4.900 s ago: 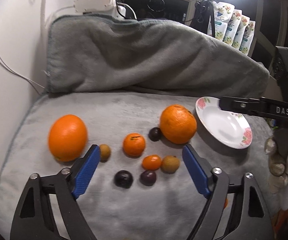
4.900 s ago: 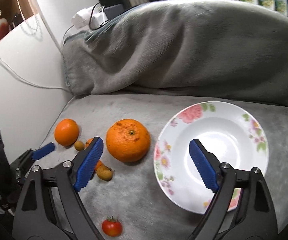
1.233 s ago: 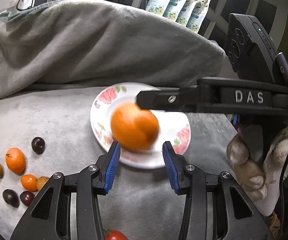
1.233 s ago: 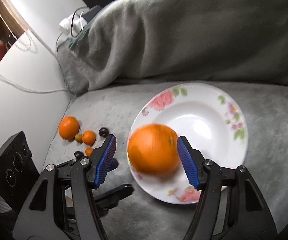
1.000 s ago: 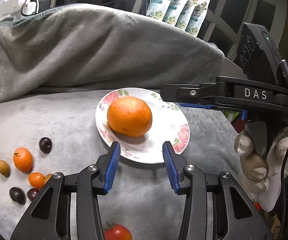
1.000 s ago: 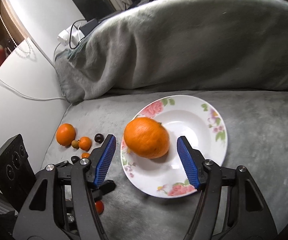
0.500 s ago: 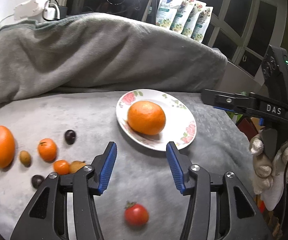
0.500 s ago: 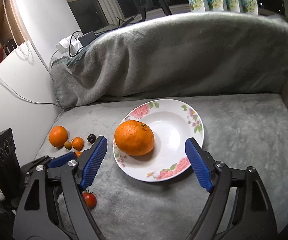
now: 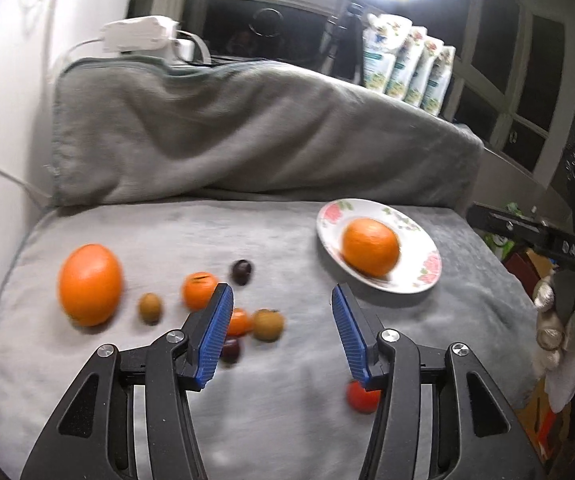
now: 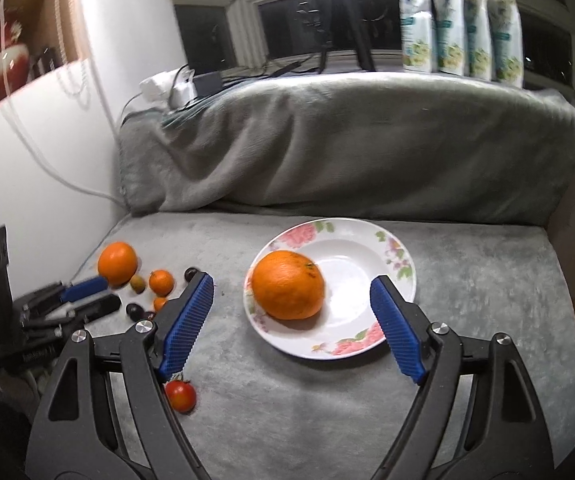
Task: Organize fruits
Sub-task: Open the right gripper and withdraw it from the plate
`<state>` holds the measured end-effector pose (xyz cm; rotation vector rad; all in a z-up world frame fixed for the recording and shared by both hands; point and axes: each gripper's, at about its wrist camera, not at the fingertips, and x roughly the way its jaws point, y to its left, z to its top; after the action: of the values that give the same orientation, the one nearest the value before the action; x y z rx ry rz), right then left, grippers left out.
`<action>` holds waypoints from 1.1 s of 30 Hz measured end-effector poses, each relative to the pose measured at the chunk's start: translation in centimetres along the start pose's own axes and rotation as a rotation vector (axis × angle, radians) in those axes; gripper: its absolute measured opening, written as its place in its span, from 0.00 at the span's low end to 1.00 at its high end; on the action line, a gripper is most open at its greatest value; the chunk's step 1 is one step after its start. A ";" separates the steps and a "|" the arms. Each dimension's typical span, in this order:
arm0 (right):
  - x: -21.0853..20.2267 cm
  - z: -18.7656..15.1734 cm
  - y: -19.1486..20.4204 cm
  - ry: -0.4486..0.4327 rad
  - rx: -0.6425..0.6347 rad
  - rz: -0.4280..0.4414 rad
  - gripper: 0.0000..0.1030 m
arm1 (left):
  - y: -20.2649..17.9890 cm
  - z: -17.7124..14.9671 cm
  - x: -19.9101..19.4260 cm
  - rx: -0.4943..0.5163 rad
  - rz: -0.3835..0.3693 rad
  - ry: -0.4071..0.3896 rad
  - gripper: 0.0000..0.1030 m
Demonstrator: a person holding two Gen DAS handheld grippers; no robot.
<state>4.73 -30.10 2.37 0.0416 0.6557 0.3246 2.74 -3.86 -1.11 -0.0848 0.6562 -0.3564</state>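
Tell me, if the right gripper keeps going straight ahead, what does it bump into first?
Probably the big orange on the flowered plate. It sits right ahead of the open right gripper, slightly left of center, though depth is hard to judge.

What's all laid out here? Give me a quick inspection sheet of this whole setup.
Surface: grey blanket over a seat and its backrest.
Job's things: one orange on the floral plate; a second orange, tangerine, dark plums, small brown fruits and a tomato loose on the blanket.
Clutter: nothing seen.
Grippers: left gripper and right gripper both open, empty.
Cables: white cord down the wall; power strip behind the backrest.
Surroundings: pouches on the windowsill, dark windows.
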 end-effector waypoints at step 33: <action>0.6 -5.2 7.1 0.085 -0.123 0.075 0.81 | 11.5 -4.1 -3.4 -0.223 0.166 0.007 0.42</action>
<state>0.03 -23.51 -1.09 -0.0654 0.7183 0.4405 1.17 8.28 -4.56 -0.2404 0.7030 -0.1224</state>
